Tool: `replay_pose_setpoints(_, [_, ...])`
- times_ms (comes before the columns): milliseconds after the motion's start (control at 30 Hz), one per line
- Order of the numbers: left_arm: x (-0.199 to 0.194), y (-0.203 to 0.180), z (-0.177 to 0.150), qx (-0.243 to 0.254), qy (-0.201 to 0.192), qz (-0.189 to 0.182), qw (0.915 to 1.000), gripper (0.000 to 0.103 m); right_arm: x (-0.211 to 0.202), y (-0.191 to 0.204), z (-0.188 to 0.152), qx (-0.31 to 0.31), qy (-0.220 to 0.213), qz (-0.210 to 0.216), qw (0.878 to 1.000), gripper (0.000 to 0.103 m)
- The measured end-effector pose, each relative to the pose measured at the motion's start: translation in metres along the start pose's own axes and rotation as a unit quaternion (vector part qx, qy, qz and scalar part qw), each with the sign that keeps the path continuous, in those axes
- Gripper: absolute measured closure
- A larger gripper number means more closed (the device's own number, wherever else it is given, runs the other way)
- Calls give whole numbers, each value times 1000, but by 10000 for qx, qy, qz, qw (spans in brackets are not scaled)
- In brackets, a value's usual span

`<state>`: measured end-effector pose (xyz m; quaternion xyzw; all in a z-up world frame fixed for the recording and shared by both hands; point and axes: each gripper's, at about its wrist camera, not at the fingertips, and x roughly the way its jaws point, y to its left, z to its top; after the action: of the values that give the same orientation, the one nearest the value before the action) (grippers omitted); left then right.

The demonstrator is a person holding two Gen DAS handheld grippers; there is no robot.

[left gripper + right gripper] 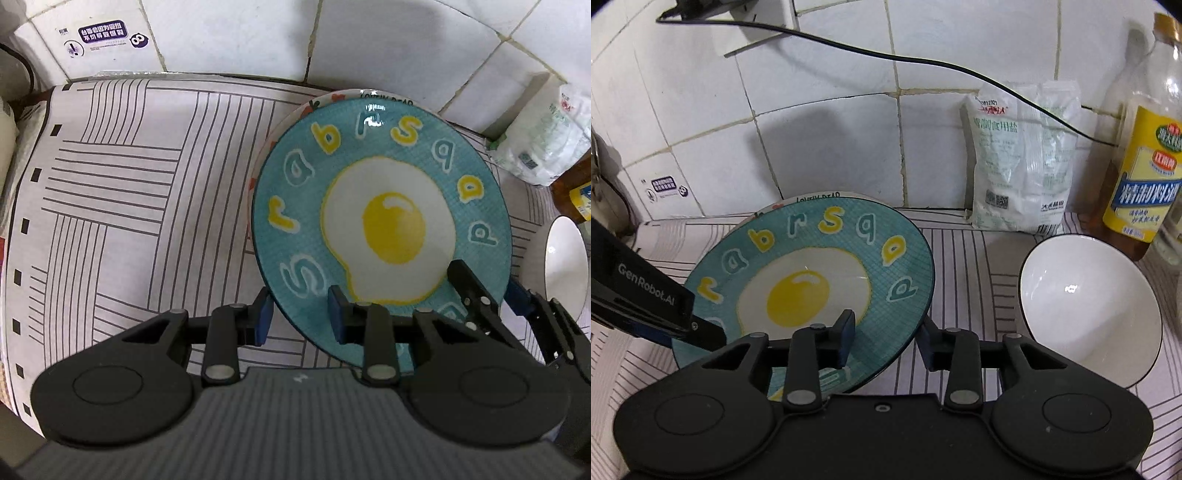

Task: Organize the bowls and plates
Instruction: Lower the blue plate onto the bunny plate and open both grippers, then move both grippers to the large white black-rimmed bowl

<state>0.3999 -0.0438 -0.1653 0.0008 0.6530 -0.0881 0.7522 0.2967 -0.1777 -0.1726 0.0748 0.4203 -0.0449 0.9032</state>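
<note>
A teal plate with a fried-egg picture and letters lies on top of a second plate with a white printed rim. My left gripper is open, its jaws straddling the teal plate's near-left rim. My right gripper is open too, its jaws either side of the plate's near-right rim. The right gripper also shows in the left wrist view. A white bowl with a dark rim stands to the right of the plates.
A striped cloth covers the counter. A salt bag and an oil bottle stand against the tiled wall at the back right. A black cable runs across the wall.
</note>
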Motion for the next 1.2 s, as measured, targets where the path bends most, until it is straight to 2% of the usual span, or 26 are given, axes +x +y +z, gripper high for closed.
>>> replay_pose_setpoints(133, [-1,-4,0,12,-80,73,9999,74,4,11,-3,-388,-46,-282,9988,60])
replay_pose_setpoints(200, [-2,-3,-2,-9,-98,77,9999,75,4,9,-5,-300,-125,-279,9991,59])
replay_pose_setpoints(267, [-6,-3,-5,51,-149,30,9999,76,1,5,-5,-200,-144,-167,9996,60])
replay_pose_setpoints(400, [-20,-9,-18,224,-233,54,9995,75,-14,-8,-6,88,-160,341,9993,60])
replay_pose_setpoints(567, [-41,-20,-39,485,-283,14,9984,75,-49,-19,-2,-12,-89,618,9981,60])
replay_pose_setpoints(800, [-79,-33,-68,799,-398,-67,9960,62,-101,-41,6,-188,-215,696,9972,56])
replay_pose_setpoints(900, [-94,-40,-78,1031,-447,-124,9936,59,-121,-50,10,-301,-303,685,9967,52])
replay_pose_setpoints(967, [-104,-48,-85,1230,-553,-55,9908,59,-135,-59,13,-233,-258,730,9967,47])
replay_pose_setpoints(1067, [-121,-54,-93,1330,-596,-166,9892,55,-153,-70,17,-25,-153,864,9961,47])
replay_pose_setpoints(1200, [-140,-72,-109,1601,-887,134,9830,47,-184,-75,17,-228,-371,827,9956,39])
